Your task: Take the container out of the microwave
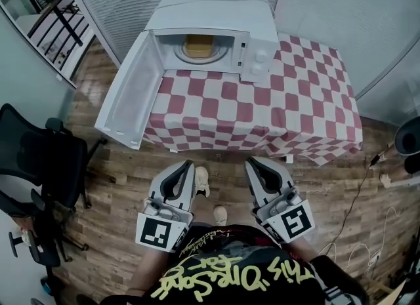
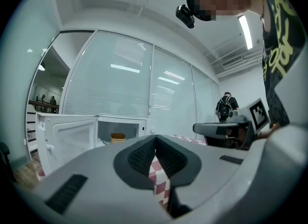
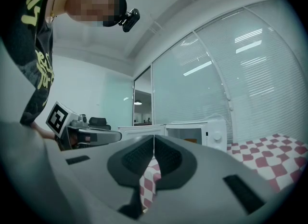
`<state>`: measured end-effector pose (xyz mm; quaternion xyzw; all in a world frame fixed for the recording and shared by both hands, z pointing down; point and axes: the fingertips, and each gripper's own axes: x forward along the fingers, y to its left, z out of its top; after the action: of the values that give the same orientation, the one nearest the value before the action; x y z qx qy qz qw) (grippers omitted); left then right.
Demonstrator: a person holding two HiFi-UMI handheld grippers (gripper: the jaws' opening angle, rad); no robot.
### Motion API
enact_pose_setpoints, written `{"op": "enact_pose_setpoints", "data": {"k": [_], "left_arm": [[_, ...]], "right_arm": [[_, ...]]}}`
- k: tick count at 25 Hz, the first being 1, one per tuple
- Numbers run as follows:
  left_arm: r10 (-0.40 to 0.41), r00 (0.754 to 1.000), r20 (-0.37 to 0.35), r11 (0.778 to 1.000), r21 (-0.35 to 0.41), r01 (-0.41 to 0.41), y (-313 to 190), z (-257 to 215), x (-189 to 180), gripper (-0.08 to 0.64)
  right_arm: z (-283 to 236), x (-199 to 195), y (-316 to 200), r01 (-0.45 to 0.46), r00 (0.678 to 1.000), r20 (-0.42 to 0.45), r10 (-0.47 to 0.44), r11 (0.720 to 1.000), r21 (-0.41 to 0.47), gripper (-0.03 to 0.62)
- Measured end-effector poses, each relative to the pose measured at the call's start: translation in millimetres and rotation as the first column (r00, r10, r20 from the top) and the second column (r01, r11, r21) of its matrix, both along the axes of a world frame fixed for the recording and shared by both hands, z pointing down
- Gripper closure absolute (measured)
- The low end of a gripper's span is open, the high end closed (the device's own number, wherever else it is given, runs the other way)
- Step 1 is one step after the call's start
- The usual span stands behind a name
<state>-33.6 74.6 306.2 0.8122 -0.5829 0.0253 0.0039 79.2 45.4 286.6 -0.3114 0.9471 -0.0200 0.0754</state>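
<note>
A white microwave stands at the back of a table with a red-and-white checked cloth. Its door hangs wide open to the left. Inside on the turntable sits a yellowish container, also visible as the container in the left gripper view. My left gripper and right gripper are both shut and empty, held side by side low in front of the table, well short of the microwave. In the gripper views the left gripper and right gripper point level towards the table, pads together.
A black office chair stands at the left on the wooden floor. Cables trail on the floor at the right. Glass walls with blinds rise behind the table. A person with a backpack stands far off.
</note>
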Motion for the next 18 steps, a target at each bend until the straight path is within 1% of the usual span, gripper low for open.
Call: {"op": "enact_pose_setpoints", "data": {"k": [5,10,18], "left_arm": [[0.014,1.000,0.002,1.000,0.014,-0.014,-26.5,-4.8,-8.1,0.552],[0.031,1.000,0.001,0.999,0.011,-0.031,-57.2,-4.3,-15.7,0.552],[0.052,0.999,-0.004,0.999,0.011,-0.052,-107.5,-1.9,-34.0,0.552]], "right_arm": [[-6.8,-5.8,-24.2,-0.013,1.000,-0.009,0.013,1.000,0.024,0.583],[-9.8,-14.2,-51.8,-0.030,1.000,-0.007,0.031,0.999,0.031,0.583],[-8.8,-32.1,-98.5,-0.056,0.998,-0.003,0.056,0.998,0.022,0.583]]}}
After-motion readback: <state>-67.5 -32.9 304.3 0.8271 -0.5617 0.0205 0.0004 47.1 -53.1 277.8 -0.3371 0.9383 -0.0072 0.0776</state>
